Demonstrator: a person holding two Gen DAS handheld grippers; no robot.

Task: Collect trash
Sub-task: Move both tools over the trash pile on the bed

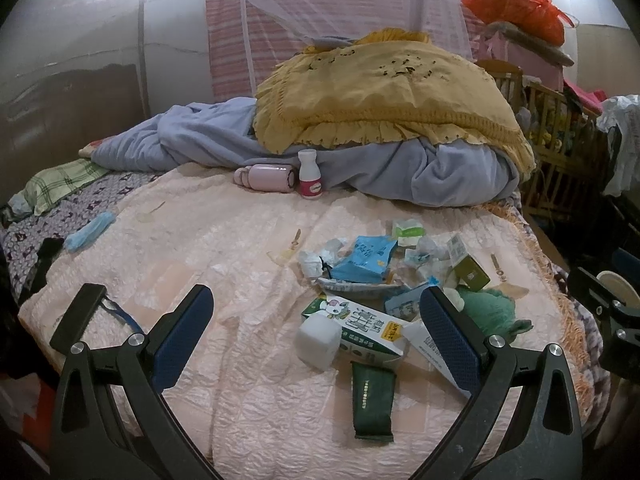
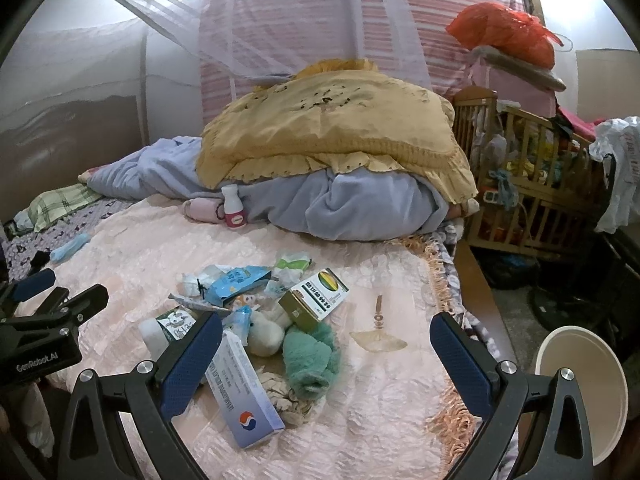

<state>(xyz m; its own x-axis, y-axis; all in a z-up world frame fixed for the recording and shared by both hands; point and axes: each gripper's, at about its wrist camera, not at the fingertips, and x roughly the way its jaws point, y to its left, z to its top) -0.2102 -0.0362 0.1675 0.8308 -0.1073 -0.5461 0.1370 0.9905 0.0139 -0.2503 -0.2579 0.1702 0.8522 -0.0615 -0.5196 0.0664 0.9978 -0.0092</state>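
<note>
A heap of trash lies on the pink quilted bed cover: a blue packet, a green-and-white carton, a dark green pouch, crumpled tissues and a small gold-green box. In the right wrist view the same heap shows a long white-blue medicine box, the gold-green box, the blue packet and a teal sock. My left gripper is open and empty, hovering over the near side of the heap. My right gripper is open and empty above the sock.
A white-pink bottle and a pink flask lie by the blue blanket and yellow pillow. A blue face mask lies left. A wooden crib stands right of the bed. A white bin rim shows lower right.
</note>
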